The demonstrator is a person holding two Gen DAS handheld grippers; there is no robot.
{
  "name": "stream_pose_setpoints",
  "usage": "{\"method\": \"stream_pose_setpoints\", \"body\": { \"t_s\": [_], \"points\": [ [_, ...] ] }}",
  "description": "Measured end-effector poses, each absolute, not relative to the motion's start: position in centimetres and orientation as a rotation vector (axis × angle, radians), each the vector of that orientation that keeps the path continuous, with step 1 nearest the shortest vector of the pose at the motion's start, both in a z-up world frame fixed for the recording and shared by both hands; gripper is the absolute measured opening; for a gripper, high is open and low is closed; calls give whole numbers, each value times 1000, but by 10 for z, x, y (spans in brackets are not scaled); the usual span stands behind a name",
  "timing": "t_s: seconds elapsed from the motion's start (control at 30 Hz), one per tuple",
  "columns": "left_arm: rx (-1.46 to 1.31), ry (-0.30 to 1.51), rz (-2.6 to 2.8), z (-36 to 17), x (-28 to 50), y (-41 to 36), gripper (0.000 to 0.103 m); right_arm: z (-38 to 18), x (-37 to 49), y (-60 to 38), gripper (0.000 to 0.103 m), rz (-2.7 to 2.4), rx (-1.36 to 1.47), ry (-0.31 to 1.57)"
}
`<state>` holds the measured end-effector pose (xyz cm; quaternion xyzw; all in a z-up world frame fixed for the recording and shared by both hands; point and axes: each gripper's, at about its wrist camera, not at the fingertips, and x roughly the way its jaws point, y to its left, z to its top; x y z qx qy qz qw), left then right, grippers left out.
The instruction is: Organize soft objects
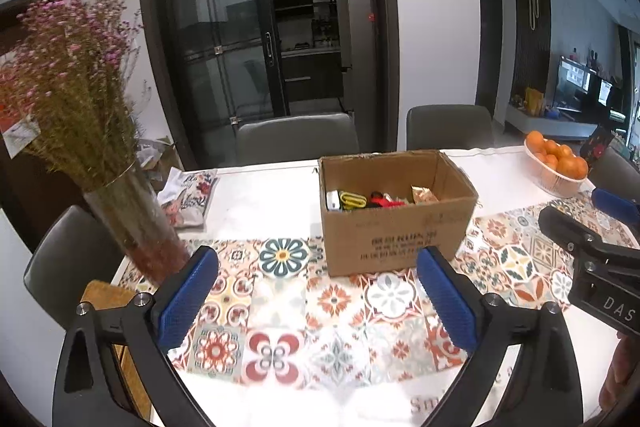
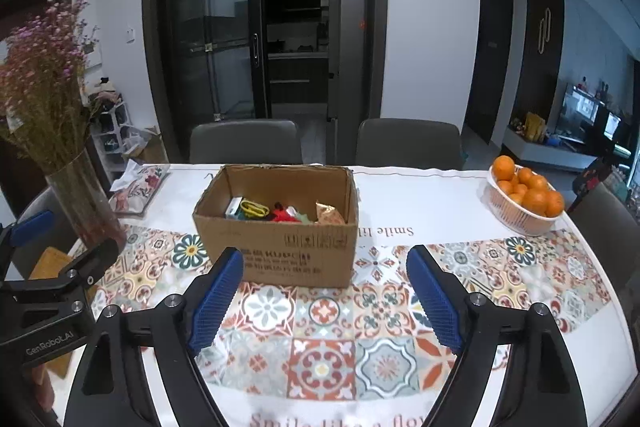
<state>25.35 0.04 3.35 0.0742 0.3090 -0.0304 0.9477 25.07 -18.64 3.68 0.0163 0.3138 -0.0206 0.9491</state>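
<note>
White walls [image 2: 428,27], dark glass sliding door [image 2: 212,39], grey chairs [image 2: 245,143], patterned tablecloth [image 2: 320,347]

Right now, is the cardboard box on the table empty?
No, the cardboard box holds several small things, among them yellow, red and gold ones.

The white patterned tablecloth [image 2: 400,195] reads "Smile", upside down at 3 o'clock of the box; the black left gripper's body [image 2: 44,323] reads "GenRobot.AI"; the brown cardboard box's [image 2: 280,251] print seems illegible.

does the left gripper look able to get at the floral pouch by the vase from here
Probably yes, by skirting the vase: the left gripper is open and empty, and the floral pouch lies uncovered on the table just behind it.
</note>
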Motion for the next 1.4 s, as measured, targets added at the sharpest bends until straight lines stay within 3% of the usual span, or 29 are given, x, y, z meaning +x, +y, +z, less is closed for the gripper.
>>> {"method": "stream_pose_setpoints", "body": {
  "t_s": [0.8,1.4],
  "points": [
    [146,562,-21,48,89,-6,103,46,94,-196,87,10,43,588],
    [159,503,-29,66,30,-12,103,62,31,-203,87,11,33,532]
  ]
}}
